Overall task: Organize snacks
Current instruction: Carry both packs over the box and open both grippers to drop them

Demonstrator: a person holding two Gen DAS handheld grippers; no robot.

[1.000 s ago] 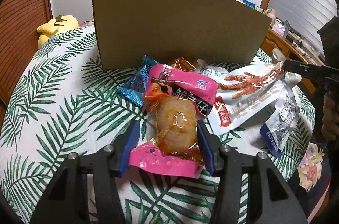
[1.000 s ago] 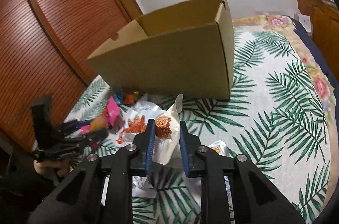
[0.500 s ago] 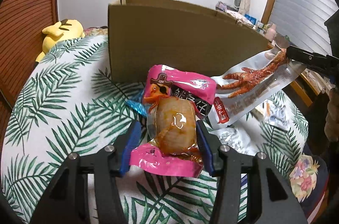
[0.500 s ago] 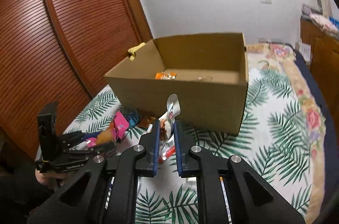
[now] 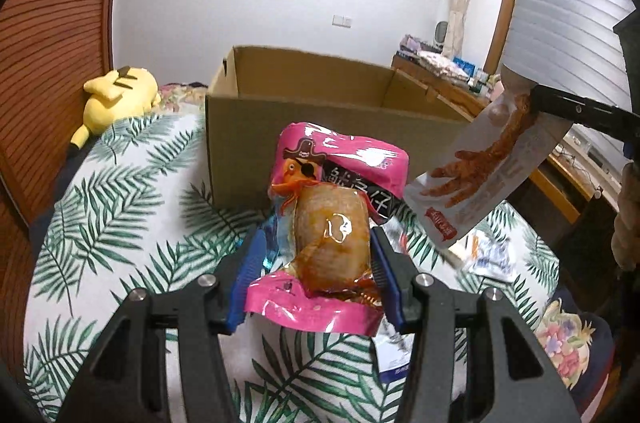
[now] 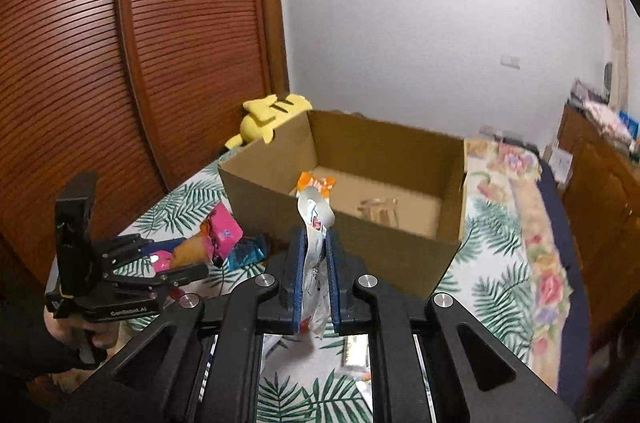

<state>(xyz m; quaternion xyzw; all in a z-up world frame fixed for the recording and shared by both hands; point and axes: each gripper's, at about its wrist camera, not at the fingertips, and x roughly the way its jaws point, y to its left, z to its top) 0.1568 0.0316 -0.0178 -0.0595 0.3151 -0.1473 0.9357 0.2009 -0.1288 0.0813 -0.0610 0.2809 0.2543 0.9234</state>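
Observation:
My left gripper is shut on a pink snack pack with a brown piece of meat inside, held above the leaf-print bedspread. My right gripper is shut on a white chicken-feet pack, which hangs tilted in the air in the left wrist view. An open cardboard box stands just beyond both packs. An orange packet and a clear packet lie in it. The right wrist view shows the left gripper low at the left, a hand on its grip.
Loose packets lie on the bedspread in front of the box, a blue one and white ones. A yellow plush toy lies left of the box. A slatted wooden wardrobe is at the left, wooden furniture at the right.
Both grippers have risen with their packs. The right jaws closed on the white pack and lifted it off the bedspread. The box's inside has come into view.

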